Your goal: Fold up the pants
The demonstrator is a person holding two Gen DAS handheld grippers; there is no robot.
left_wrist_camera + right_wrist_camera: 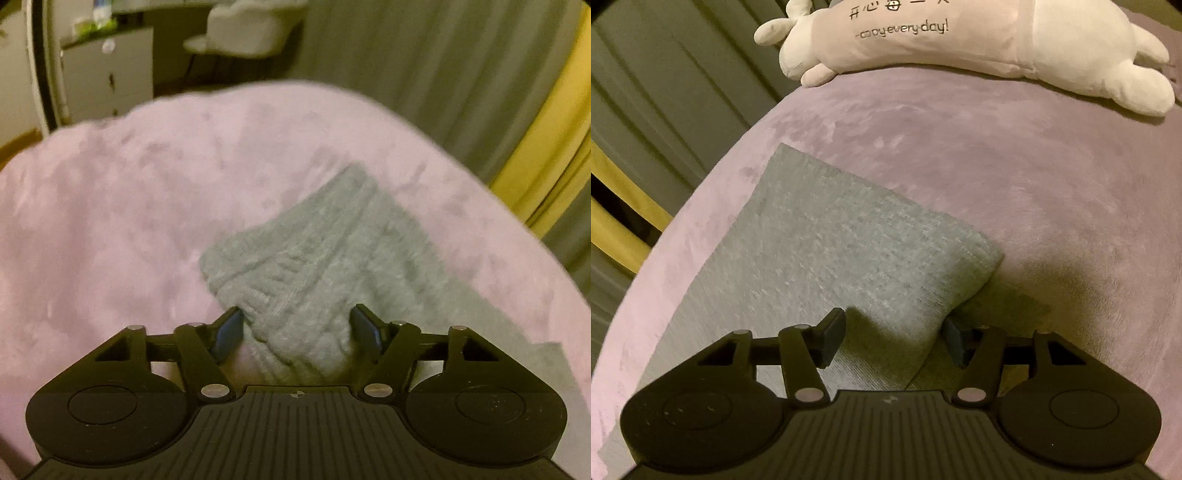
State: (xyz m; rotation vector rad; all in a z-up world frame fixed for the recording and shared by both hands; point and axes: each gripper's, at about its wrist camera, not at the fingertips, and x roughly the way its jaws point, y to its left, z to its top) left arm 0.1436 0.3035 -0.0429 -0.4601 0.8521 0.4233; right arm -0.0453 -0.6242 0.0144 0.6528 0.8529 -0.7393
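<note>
Grey knit pants (314, 258) lie on a pink plush bed cover (110, 221). In the left wrist view my left gripper (297, 328) is open, its fingers on either side of the ribbed waistband end, which bunches between them. In the right wrist view the pants (827, 243) lie flat, with a folded layer and a corner at the right. My right gripper (894, 338) is open, just above the folded edge, with cloth between the spread fingers. Neither is closed on the fabric.
A white plush rabbit (960, 40) lies at the far side of the bed cover (1034, 184). Grey curtains (424, 74) and a yellow strip (546, 140) stand beyond the bed edge. A white cabinet (107, 74) and a white chair (251, 29) stand behind.
</note>
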